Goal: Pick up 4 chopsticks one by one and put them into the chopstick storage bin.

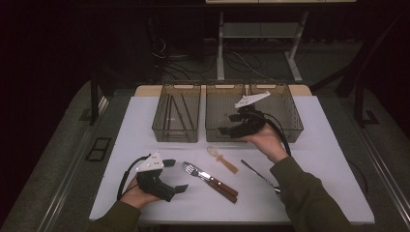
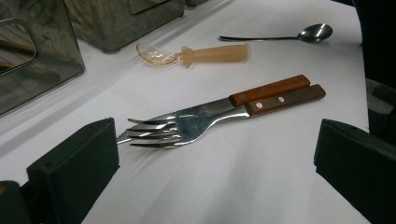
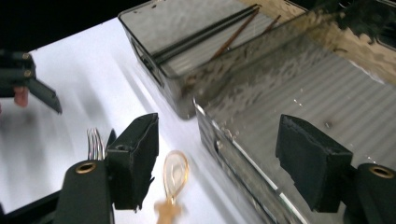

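A fork (image 2: 159, 133) and a knife (image 2: 273, 87) with wooden handles lie side by side on the white table (image 1: 135, 145). My left gripper (image 1: 176, 175) rests low at the front left, open, its jaws pointing at the fork (image 1: 193, 170). In its own view the left gripper (image 2: 215, 177) has nothing between its jaws. My right gripper (image 1: 227, 124) hangs open over the front wall of the middle bin (image 1: 212, 134). That wall runs below the gap of the right gripper (image 3: 222, 163), untouched. A clear amber plastic spoon (image 1: 221, 158) lies just in front of it.
Three smoked plastic bins stand along the back. The left bin (image 1: 176, 133) holds chopsticks (image 3: 210, 30); the right bin (image 1: 292, 125) stands behind my right hand. A metal spoon (image 2: 299, 35) lies right of the knife, near the right sleeve (image 1: 309, 193).
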### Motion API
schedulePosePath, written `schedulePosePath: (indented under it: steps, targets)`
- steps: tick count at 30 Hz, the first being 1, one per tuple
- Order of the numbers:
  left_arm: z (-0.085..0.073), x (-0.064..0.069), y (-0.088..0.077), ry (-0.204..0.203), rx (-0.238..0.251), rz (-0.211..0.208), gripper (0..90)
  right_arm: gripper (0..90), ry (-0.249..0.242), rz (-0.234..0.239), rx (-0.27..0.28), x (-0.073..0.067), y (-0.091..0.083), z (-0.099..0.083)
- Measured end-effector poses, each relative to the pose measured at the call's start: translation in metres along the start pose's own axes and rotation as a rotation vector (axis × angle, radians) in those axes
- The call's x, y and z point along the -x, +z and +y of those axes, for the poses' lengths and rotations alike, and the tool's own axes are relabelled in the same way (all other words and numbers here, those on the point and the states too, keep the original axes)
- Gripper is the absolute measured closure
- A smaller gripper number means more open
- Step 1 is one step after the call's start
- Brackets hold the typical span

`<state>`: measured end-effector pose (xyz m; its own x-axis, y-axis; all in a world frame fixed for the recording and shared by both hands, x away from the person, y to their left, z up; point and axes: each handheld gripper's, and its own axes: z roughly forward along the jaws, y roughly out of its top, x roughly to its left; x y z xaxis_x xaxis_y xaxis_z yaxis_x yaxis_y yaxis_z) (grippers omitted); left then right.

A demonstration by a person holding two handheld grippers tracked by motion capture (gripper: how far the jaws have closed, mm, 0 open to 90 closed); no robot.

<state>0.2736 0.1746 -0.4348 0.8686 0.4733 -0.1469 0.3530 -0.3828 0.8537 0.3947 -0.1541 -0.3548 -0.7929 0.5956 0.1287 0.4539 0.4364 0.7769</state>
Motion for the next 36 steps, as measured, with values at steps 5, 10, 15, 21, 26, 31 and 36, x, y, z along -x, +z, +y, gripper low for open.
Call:
schedulePosePath:
  steps: [5,10,15,21,26,31,36]
  targets:
    - [0.000,0.000,0.000,0.002,-0.003,0.002,0.0,30.3,0.015,-0.011,0.017,0.006,-0.015,-0.019]
    - [0.000,-0.001,0.000,0.001,-0.004,0.001,0.0,30.3,0.033,-0.018,0.031,0.009,-0.027,-0.037]
    - [0.000,0.000,0.000,0.004,-0.004,0.002,0.0,30.3,0.037,-0.014,0.027,0.007,-0.032,-0.051]
    - [-0.001,0.000,-0.002,0.001,-0.003,0.004,0.0,30.3,0.032,-0.013,0.017,0.003,-0.036,-0.071]
    - [-0.001,0.001,-0.001,0.003,-0.005,0.004,0.0,30.3,0.025,-0.010,-0.006,0.000,-0.040,-0.085]
    - [-0.001,0.001,-0.001,0.004,-0.008,0.006,0.0,30.3,0.029,-0.007,-0.028,-0.003,-0.041,-0.095]
    - [-0.001,0.002,-0.001,0.006,-0.009,0.006,0.0,30.3,0.019,0.004,-0.057,-0.008,-0.035,-0.101]
